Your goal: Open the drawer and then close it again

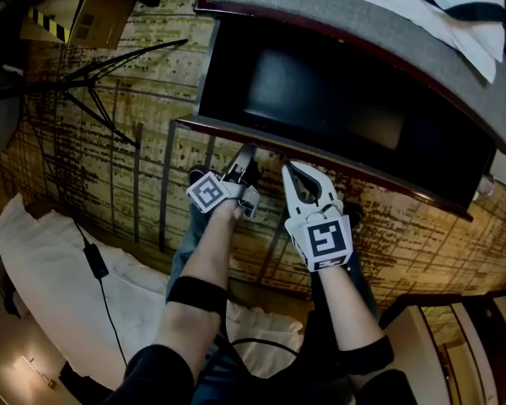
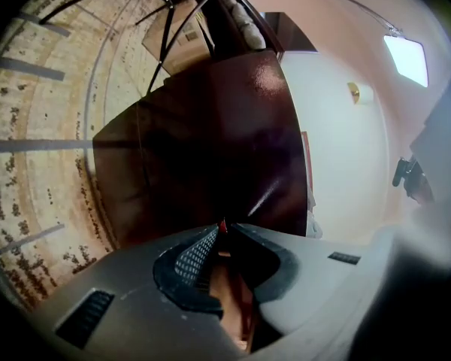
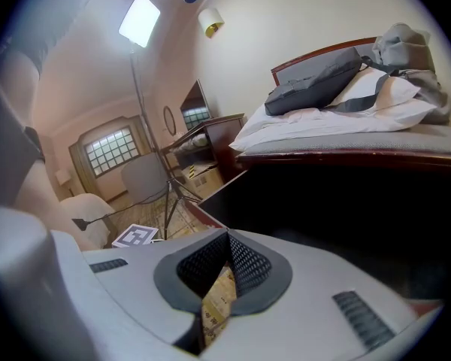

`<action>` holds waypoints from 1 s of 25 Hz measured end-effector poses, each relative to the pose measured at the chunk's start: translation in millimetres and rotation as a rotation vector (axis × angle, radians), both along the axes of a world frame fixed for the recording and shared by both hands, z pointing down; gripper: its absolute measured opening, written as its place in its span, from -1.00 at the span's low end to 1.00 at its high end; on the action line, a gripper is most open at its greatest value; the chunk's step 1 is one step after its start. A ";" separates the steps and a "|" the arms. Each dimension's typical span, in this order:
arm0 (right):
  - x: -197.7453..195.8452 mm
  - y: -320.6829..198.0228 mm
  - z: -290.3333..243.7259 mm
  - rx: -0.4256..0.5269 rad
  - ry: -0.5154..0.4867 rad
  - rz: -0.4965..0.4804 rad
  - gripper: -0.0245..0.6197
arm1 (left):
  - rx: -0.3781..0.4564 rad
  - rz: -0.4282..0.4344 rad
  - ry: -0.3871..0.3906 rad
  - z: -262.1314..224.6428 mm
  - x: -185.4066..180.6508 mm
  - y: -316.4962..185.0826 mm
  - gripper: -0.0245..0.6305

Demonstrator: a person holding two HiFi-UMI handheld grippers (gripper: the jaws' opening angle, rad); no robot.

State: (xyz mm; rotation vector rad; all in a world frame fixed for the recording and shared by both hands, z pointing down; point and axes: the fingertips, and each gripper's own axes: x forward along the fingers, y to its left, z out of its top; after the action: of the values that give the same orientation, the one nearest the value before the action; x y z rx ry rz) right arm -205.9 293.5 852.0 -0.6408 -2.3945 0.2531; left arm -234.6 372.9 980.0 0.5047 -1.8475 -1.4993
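Dark-wood drawer point(image 1: 320, 91), open at upper centre: left hand-held gripper point(image 1: 243, 160) pinches its front edge, right hand-held gripper point(image 1: 292, 170) is clenched empty; travel should stay straight, not skewed.

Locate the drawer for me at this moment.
In the head view the drawer is pulled out from under the bed at upper centre. The left gripper clamps its front rim, with the shut right gripper alongside.
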 end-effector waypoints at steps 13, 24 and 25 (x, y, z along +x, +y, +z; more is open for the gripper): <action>2.2 1.4 -18.9 0.013 0.000 0.012 -0.92 | -0.131 0.065 0.085 3.1 20.3 13.0 -0.74; -2.6 -33.4 -135.1 0.081 -0.030 0.039 -0.92 | -0.301 0.265 -0.044 -155.1 34.3 23.2 -0.92; -0.8 -38.3 -149.3 0.089 -0.029 0.045 -0.92 | -0.315 0.287 -0.067 -177.0 33.6 22.6 -0.92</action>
State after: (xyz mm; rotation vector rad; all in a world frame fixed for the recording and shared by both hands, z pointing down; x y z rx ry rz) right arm -206.7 255.3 702.7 -0.5539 -2.4346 0.1570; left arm -201.0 395.6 803.0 0.6401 -1.9229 -0.9927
